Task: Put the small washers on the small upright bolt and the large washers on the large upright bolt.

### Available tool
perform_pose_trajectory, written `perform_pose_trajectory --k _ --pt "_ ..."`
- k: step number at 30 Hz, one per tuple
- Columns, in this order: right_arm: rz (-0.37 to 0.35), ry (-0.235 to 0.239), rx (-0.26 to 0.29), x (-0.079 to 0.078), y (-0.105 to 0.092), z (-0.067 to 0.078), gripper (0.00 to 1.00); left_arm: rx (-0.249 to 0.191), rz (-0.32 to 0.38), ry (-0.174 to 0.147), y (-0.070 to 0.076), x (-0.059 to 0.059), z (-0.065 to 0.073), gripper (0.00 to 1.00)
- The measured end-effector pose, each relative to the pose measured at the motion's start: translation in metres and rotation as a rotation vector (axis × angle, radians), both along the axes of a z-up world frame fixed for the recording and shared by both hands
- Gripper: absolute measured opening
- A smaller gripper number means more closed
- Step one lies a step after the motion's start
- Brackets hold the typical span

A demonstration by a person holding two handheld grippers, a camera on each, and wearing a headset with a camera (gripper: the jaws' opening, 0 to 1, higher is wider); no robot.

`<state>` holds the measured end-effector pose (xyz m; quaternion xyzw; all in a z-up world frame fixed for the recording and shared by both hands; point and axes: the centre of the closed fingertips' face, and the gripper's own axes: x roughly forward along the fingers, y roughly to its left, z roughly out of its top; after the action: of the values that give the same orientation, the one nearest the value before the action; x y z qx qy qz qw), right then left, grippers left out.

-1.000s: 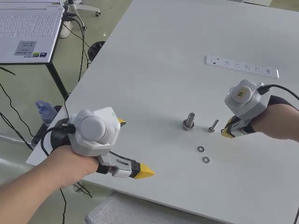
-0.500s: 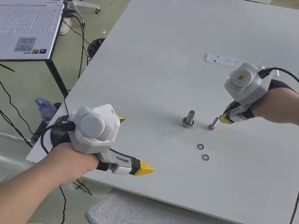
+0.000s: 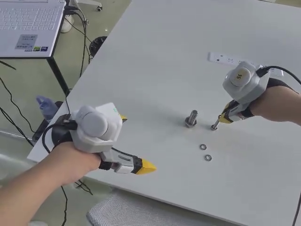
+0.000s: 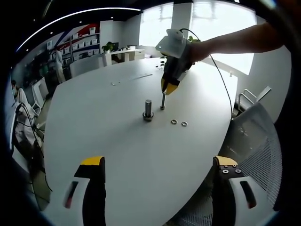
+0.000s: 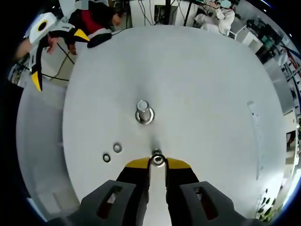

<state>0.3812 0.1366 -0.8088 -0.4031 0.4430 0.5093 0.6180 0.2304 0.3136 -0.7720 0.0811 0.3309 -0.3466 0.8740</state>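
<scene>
1. the small upright bolt (image 3: 215, 125) stands on the white table (image 3: 155, 61), just right of the large upright bolt (image 3: 191, 118) in the head view, near it but apart.
2. two washers (image 3: 202, 147) lie flat on the table just in front of the bolts, close together without touching, on neither bolt.
3. the right gripper (image 5: 158, 162) hangs over the small upright bolt, its yellow tips on either side of the bolt's top. the jaws are narrowed to a slim gap; i cannot tell whether they are clenched on anything.
4. the left gripper (image 4: 158, 162) is released, jaws spread wide, near the table's front edge, well apart from the bolts and aimed towards them.
5. a power strip (image 3: 235, 60) lies farther back on the table; a laptop (image 3: 28, 23) sits off to the left.
</scene>
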Motion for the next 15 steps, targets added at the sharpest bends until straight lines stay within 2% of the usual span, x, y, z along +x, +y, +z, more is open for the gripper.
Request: perform_pose_trajectory --k 15 --pt "0.008 0.009 -0.013 -0.0006 0.0008 -0.006 0.12 -0.001 -0.004 0.016 -0.0006 -0.0021 -0.0026 0.91"
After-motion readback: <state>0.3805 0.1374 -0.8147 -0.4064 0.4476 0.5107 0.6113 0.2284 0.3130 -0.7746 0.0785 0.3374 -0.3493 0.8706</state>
